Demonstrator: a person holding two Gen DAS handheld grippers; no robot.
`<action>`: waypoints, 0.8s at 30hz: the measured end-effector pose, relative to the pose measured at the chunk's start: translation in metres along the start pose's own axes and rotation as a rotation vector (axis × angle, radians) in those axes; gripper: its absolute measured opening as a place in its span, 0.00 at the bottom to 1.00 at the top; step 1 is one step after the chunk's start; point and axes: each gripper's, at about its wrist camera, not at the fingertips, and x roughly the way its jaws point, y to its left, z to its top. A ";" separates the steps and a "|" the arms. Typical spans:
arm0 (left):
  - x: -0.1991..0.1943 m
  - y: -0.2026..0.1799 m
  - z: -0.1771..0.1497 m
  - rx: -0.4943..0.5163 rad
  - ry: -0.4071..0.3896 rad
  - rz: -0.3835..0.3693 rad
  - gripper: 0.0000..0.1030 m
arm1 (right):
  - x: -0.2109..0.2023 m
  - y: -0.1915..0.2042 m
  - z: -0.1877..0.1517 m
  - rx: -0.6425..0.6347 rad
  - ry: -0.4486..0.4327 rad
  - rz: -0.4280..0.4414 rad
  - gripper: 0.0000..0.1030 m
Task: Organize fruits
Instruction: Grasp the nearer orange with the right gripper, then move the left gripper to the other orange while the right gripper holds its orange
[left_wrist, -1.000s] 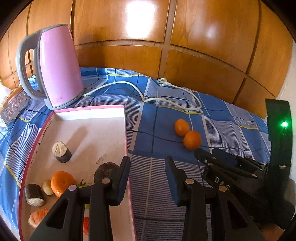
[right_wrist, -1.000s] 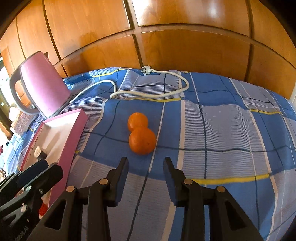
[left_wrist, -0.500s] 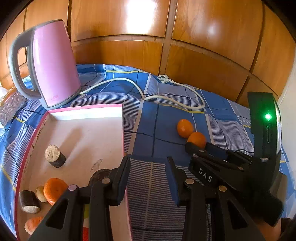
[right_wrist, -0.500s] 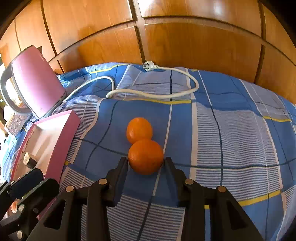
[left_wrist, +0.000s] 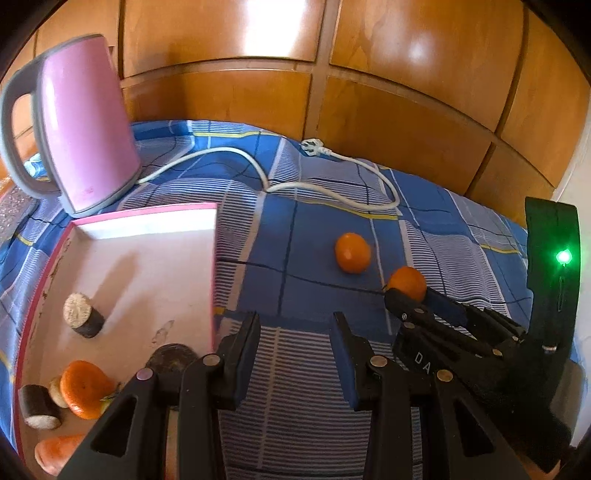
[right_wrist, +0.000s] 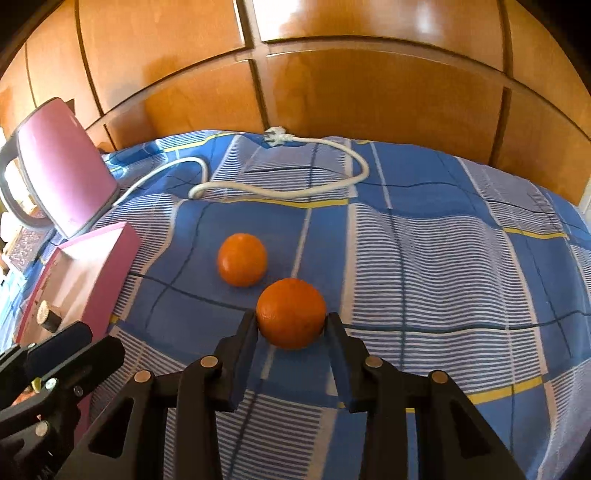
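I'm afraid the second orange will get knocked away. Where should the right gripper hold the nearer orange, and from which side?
Grip the nearer orange across its widest middle, coming from the near side as the right gripper does now, one finger on each flank. It is round, so any lower or higher hold would probably slip. The other orange lies beyond it, clear of the fingers.

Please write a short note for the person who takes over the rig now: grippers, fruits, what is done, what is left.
Right gripper: fingers closed on the near orange, which sits on the blue checked cloth.
Left gripper: holds nothing, above the cloth beside the pink tray.
Far orange: loose on the cloth.
Done: some fruit pieces already in the tray.
Left: probably lift the gripped orange to the tray, then the far one.
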 end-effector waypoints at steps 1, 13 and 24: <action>0.002 -0.002 0.001 0.000 0.005 -0.005 0.38 | 0.000 -0.002 0.001 0.001 0.000 -0.013 0.36; 0.028 -0.016 0.024 -0.011 0.033 -0.052 0.38 | 0.002 -0.016 0.007 -0.006 -0.008 -0.056 0.37; 0.050 -0.028 0.038 -0.012 0.047 -0.094 0.42 | 0.010 -0.030 0.018 -0.009 -0.019 -0.059 0.37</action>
